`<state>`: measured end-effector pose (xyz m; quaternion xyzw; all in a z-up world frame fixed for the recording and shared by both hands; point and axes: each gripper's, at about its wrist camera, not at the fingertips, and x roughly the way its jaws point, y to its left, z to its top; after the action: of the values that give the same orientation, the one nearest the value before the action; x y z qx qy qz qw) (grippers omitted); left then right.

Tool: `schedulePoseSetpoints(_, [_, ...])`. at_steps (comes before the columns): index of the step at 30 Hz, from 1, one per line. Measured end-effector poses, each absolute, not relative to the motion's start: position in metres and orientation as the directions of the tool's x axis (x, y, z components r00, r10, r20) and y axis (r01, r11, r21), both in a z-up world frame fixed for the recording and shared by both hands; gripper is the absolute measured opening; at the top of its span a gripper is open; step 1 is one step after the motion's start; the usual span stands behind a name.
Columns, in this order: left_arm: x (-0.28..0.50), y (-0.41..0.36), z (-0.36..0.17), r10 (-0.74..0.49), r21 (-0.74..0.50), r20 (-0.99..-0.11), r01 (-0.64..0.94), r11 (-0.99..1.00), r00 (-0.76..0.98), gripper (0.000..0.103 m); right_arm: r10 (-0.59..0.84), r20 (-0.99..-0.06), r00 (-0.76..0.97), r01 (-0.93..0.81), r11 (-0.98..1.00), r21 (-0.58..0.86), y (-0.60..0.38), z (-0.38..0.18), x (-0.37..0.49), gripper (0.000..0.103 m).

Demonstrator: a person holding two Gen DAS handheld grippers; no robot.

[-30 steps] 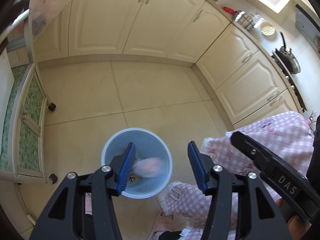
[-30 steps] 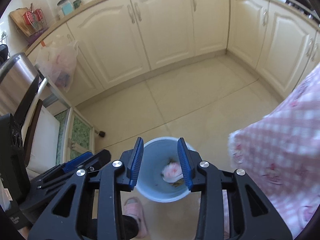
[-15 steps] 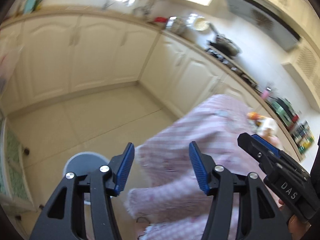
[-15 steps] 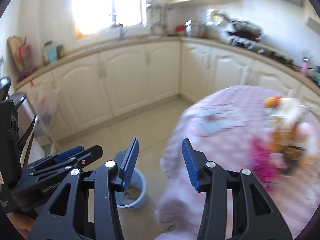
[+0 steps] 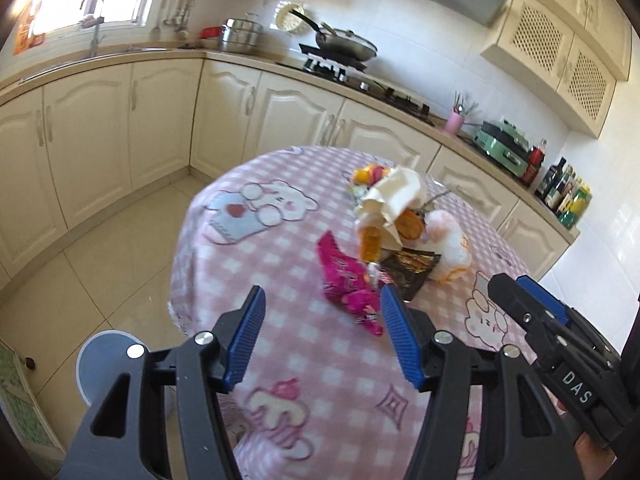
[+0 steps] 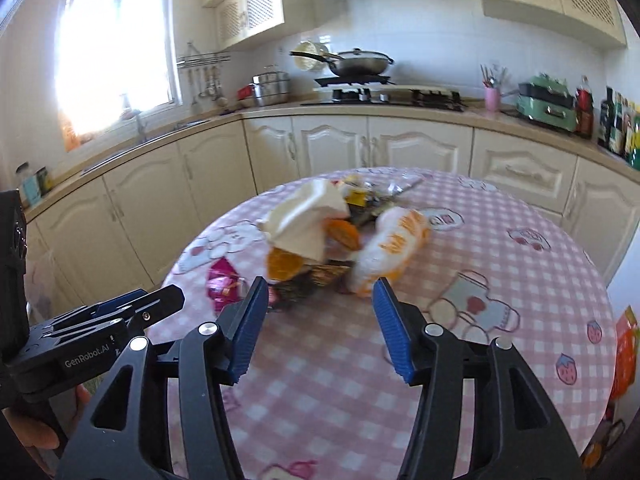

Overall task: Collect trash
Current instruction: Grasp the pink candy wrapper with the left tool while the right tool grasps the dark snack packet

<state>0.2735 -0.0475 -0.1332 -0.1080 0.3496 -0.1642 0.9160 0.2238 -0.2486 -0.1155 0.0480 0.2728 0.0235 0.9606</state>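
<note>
A pile of trash lies on the round table with the pink checked cloth [image 5: 304,248]: a magenta wrapper [image 5: 348,284], a dark wrapper [image 5: 412,268], a cream crumpled paper [image 5: 394,192], an orange-and-white bag [image 5: 448,240]. The right wrist view shows the same magenta wrapper [image 6: 222,284], paper [image 6: 304,216] and orange-and-white bag [image 6: 394,248]. My left gripper [image 5: 322,336] is open and empty, just short of the magenta wrapper. My right gripper [image 6: 318,324] is open and empty, before the pile. The blue bin [image 5: 100,364] stands on the floor left of the table.
Cream cabinets [image 5: 160,120] and a counter with a stove and pan [image 5: 344,48] run behind the table. A green appliance [image 6: 546,106] and bottles [image 6: 618,120] stand on the counter at right. A colourful packet [image 6: 624,352] lies at the table's right edge.
Both grippers swung up from over the bin on the floor to the tabletop. The trash pile has come into view in front of both. Both jaws stayed open, the right wider.
</note>
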Motion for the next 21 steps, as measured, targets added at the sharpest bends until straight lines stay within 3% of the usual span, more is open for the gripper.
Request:
schedulePoseSetpoints(5, [0.301, -0.073, -0.145, -0.374, -0.308, -0.648, 0.221, 0.925, 0.663, 0.059, 0.076, -0.563, 0.823, 0.003, 0.991, 0.137, -0.270, -0.128, 0.229, 0.054])
schedulePoseSetpoints(7, [0.304, -0.076, -0.153, -0.364, -0.295, -0.664, 0.218, 0.930, 0.653, 0.049, 0.094, -0.578, 0.810, 0.000, 0.987, 0.161, -0.275, -0.132, 0.233, 0.057])
schedulePoseSetpoints(9, [0.312, -0.078, -0.158, -0.371, -0.308, -0.674, 0.214, 0.927, 0.639, 0.033, 0.120, -0.602, 0.790, -0.006, 0.982, 0.188, -0.275, -0.138, 0.236, 0.060])
schedulePoseSetpoints(12, [0.313, -0.072, -0.160, -0.383, -0.330, -0.655, 0.210, 0.920, 0.651, 0.028, 0.162, -0.616, 0.771, -0.018, 0.972, 0.232, -0.270, -0.141, 0.238, 0.060])
schedulePoseSetpoints(21, [0.301, -0.029, -0.141, -0.352, -0.350, -0.587, 0.164, 0.922, 0.729, 0.023, 0.268, -0.670, 0.693, -0.019, 0.935, 0.354, -0.247, -0.154, 0.278, 0.060])
